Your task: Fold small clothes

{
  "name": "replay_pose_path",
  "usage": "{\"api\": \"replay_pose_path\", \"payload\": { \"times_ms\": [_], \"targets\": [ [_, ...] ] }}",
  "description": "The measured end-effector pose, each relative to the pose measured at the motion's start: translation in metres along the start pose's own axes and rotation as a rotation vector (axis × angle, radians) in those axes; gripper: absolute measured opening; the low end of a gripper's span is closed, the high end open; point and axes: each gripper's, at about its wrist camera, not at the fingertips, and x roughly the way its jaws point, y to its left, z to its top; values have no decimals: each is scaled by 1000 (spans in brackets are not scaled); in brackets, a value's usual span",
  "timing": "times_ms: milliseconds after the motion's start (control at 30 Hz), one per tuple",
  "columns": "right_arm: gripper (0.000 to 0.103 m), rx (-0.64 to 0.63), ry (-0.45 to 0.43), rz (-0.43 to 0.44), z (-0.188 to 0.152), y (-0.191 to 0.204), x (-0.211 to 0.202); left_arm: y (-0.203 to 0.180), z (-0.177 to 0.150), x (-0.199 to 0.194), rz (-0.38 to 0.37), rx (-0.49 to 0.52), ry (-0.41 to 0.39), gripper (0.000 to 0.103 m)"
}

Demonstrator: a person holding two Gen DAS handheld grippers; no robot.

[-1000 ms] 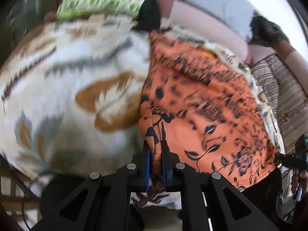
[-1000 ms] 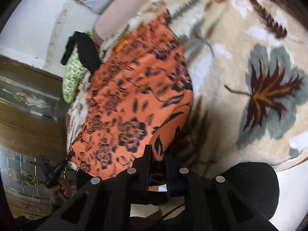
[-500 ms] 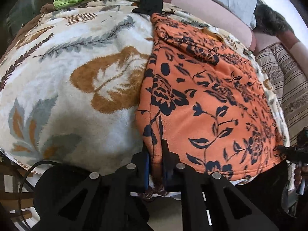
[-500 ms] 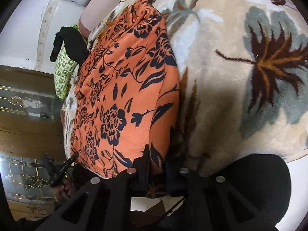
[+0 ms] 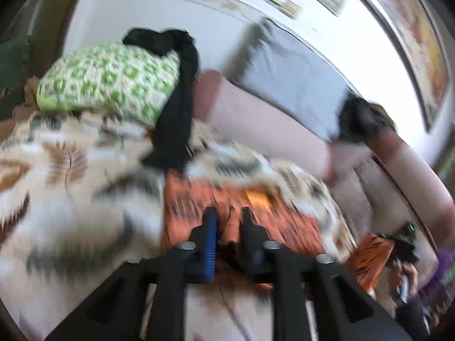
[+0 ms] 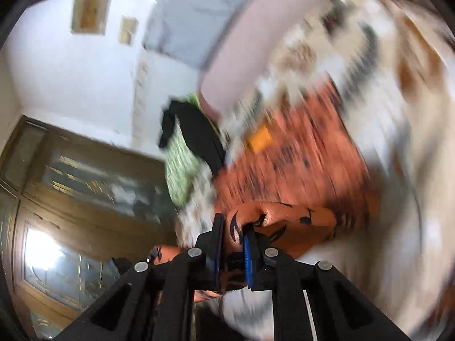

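An orange garment with a dark floral print (image 5: 284, 218) lies on a leaf-patterned blanket (image 5: 71, 187) on a bed. My left gripper (image 5: 229, 221) is shut on one near corner of the garment and holds it lifted over the cloth. My right gripper (image 6: 234, 227) is shut on the other near corner of the garment (image 6: 298, 167), and the held edge curls over the flat part. Both views are blurred by motion. The right gripper also shows at the right edge of the left wrist view (image 5: 403, 244).
A green-and-white pillow (image 5: 113, 85) with a black cloth (image 5: 176, 102) draped over it lies at the head of the bed. A pink bolster (image 5: 270, 130) and a grey pillow (image 5: 293, 79) lie behind. A wooden glass-door cabinet (image 6: 71, 199) stands left of the bed.
Both grippers have lifted the near edge of the orange garment and carried it forward toward the far edge, so the garment is doubling over itself. Both cameras now tilt up toward the wall.
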Motion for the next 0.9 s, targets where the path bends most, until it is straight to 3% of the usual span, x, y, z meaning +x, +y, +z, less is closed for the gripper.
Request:
{"api": "replay_pose_path", "payload": {
  "times_ms": [33,67,100,133,167,267,400,467,567,833,867,900],
  "targets": [
    [22,14,-27,-11,25,-7,15,3,8,21,56,15,-3,90],
    [34,16,-27,-32,40,-13,30,7,14,49,136,37,-11,98],
    [79,19,-32,-119,57,-27,51,18,16,81,235,57,5,99],
    [94,20,-69,-196,61,-35,59,28,14,104,312,53,64,97],
    [94,5,-103,-254,63,-41,64,43,8,124,370,14,148,96],
    [94,3,-104,-279,40,-60,67,60,-16,110,275,-45,121,96],
    [94,-143,42,-436,1,-72,73,52,-54,93,260,86,162,97],
    [94,-182,92,-478,-8,-77,83,52,-66,101,242,124,229,97],
    [94,-187,123,-472,-6,-84,100,48,-76,112,235,156,275,97],
    [93,-173,168,-468,14,-92,134,50,-62,157,193,112,338,95],
    [91,-179,177,-468,15,-89,138,48,-63,163,172,117,349,85],
    [73,-175,194,-471,16,-90,137,45,-64,171,142,111,393,37]
  ]
}}
